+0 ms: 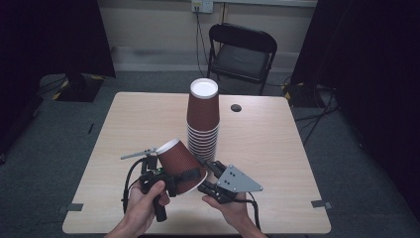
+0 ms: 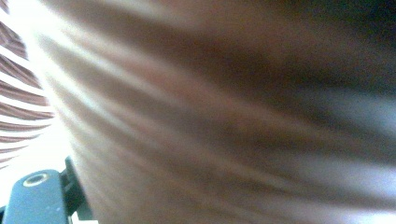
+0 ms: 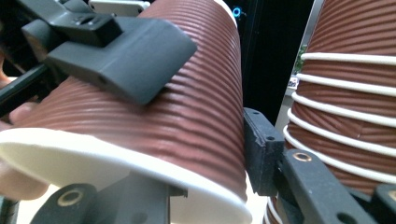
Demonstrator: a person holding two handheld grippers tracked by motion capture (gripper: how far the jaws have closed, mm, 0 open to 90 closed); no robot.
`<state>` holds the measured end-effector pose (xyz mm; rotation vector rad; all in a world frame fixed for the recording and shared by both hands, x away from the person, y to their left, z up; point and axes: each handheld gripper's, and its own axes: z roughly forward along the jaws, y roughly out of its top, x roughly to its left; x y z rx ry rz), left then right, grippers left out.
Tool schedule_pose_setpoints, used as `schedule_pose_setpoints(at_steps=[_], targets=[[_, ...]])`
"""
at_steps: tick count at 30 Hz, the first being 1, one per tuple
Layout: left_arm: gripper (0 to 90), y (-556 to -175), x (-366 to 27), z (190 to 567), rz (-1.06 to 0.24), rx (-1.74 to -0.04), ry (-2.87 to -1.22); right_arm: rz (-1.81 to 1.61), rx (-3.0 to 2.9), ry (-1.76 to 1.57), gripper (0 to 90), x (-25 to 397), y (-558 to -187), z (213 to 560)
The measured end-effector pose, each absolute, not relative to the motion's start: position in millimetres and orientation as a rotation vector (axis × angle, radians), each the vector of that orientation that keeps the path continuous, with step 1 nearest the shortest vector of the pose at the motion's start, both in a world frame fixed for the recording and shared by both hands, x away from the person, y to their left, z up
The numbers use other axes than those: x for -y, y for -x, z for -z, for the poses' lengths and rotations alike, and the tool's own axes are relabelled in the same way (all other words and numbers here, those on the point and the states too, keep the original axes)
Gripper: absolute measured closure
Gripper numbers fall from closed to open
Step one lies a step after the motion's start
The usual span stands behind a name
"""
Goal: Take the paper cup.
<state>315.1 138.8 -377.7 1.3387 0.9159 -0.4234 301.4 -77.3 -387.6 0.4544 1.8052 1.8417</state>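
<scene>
The left tool (image 1: 166,181) clasped a single brown ribbed paper cup (image 1: 179,166) with a white rim, one jaw pressed on its wall, holding it tilted above the pale wooden counter (image 1: 124,129), mouth toward the person. The right tool (image 1: 210,171) sat at the cup's mouth, its jaws to either side of the rim; I could not tell whether they gripped it. Just behind stood a tall stack of inverted brown ribbed paper cups (image 1: 203,121). No writing was readable on them.
</scene>
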Motion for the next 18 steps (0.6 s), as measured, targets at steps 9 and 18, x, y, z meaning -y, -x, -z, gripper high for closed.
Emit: schedule_pose_setpoints(at_steps=[9, 18], targets=[[10.9, -314.6, -134.3, 379.0, 0.419, -0.884, -1.313, -1.823, -1.744, -0.473, 78.3, 75.1, -303.3, 388.6], [9.1, -316.7, -133.1, 375.9, 0.345, -0.833, -1.293, -1.832, -1.711, -0.505, 85.0, 79.3, -301.4, 385.5]])
